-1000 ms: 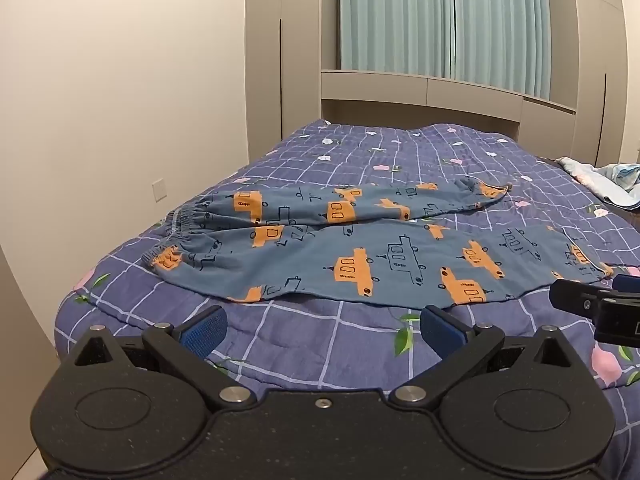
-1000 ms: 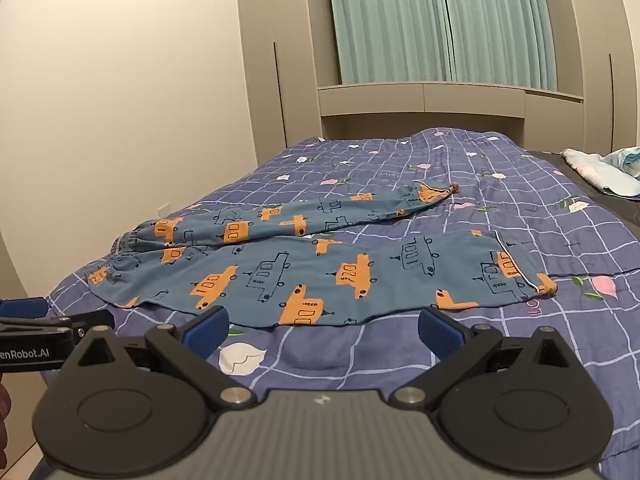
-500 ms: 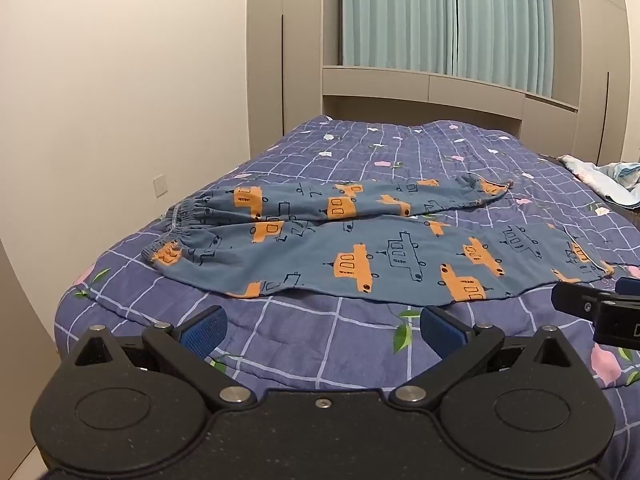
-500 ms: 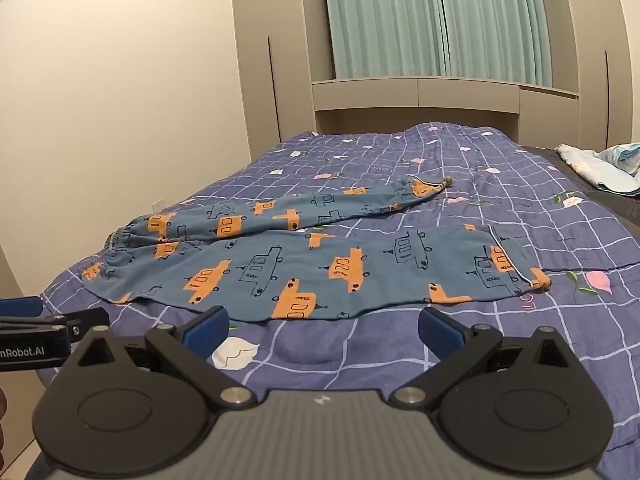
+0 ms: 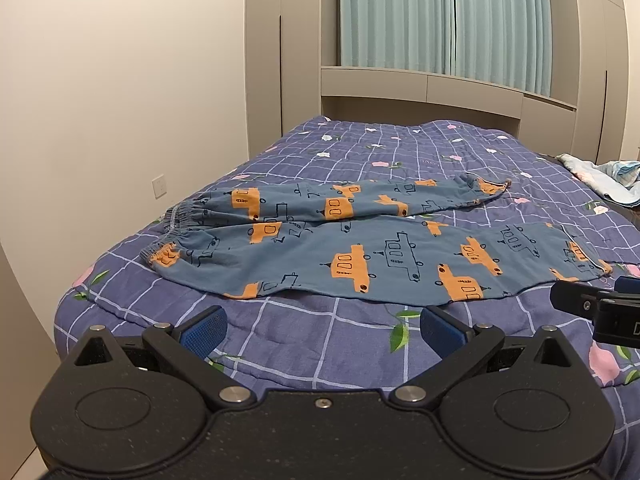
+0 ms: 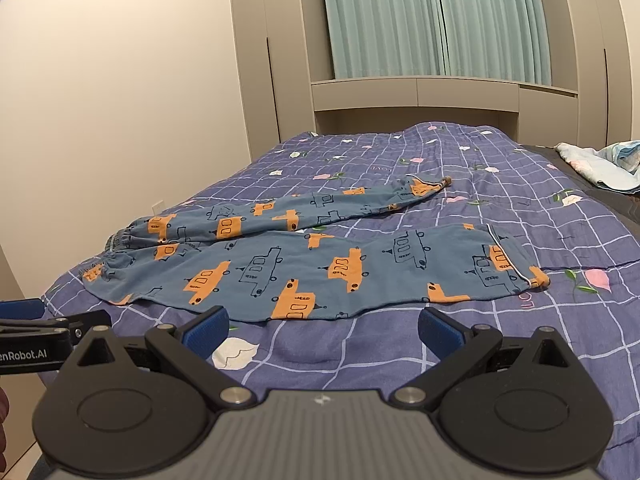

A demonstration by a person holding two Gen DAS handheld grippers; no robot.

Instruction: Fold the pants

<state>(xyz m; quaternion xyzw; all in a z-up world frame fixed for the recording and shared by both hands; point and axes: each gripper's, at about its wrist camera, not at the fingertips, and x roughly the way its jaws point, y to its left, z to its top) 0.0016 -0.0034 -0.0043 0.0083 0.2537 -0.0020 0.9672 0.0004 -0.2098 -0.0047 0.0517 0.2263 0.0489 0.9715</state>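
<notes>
Left wrist view, purple checked quilt (image 5: 400, 148) covering the bed, pants (image 5: 360, 240) spread flat across it, teal curtains (image 5: 440, 20) behind, left gripper (image 5: 322, 330) and right gripper (image 6: 323, 330) both gaping, empty, above the near edge.

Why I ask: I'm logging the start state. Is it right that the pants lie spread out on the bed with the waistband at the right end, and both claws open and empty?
Not quite: the waistband is at the left end, as the left wrist view shows. The pants do lie spread on the bed, and the left claw and right claw are open and empty.
</notes>
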